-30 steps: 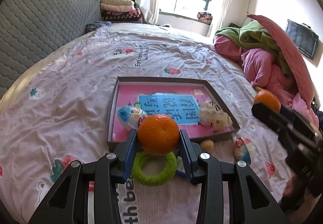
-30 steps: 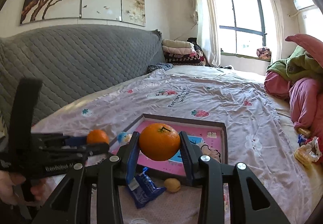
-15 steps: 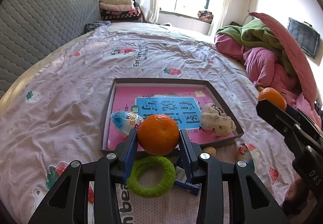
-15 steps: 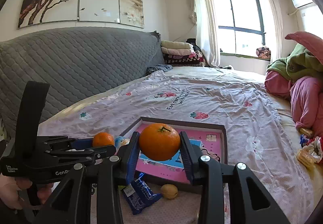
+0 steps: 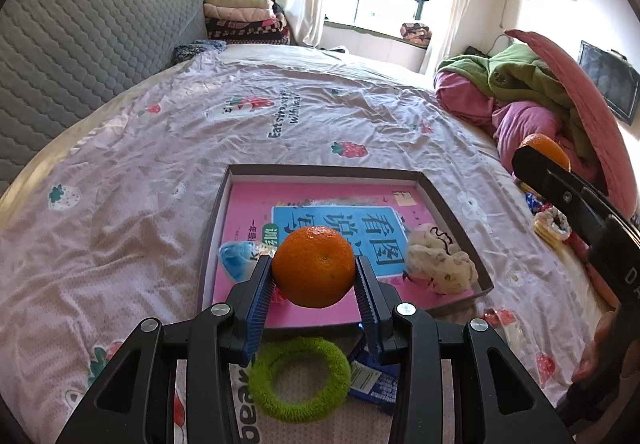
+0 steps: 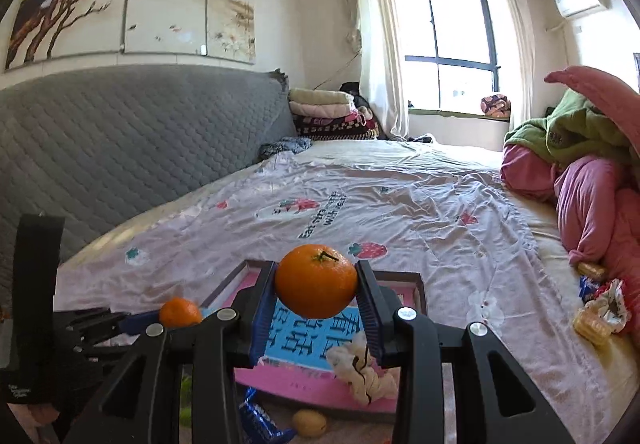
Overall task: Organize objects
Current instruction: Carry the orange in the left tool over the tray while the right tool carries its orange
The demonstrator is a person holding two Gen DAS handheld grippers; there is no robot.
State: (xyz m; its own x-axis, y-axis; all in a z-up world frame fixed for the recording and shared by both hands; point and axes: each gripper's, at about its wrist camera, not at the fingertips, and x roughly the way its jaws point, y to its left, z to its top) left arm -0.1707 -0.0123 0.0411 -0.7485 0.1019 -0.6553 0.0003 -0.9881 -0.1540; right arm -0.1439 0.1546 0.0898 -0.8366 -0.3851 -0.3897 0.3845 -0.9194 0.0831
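An orange (image 5: 314, 264) is clamped between the blue pads of my left gripper (image 5: 314, 274), just above the near edge of a shallow brown tray (image 5: 320, 171) that holds a pink book. In the tray lie a blue-and-white wrapped sweet (image 5: 236, 261) and a cream scrunchie (image 5: 440, 264). My right gripper (image 6: 316, 294) is shut on a second orange (image 6: 316, 284), also over the tray (image 6: 420, 284). Each wrist view shows the other gripper from the side, with the right one's orange (image 5: 544, 147) and the left one's orange (image 6: 180, 312) in sight.
On the bed sheet before the tray lie a green fuzzy ring (image 5: 300, 378), a blue snack packet (image 5: 376, 380) and a small yellowish fruit (image 6: 308, 422). Snack wrappers (image 6: 596, 316) and piled pink and green bedding (image 5: 520, 96) sit at the right. A grey headboard (image 6: 120, 148) runs along the left.
Both grippers have moved forward over the bed toward the tray, each still holding its orange. The green ring and blue packet have slid lower in the views.
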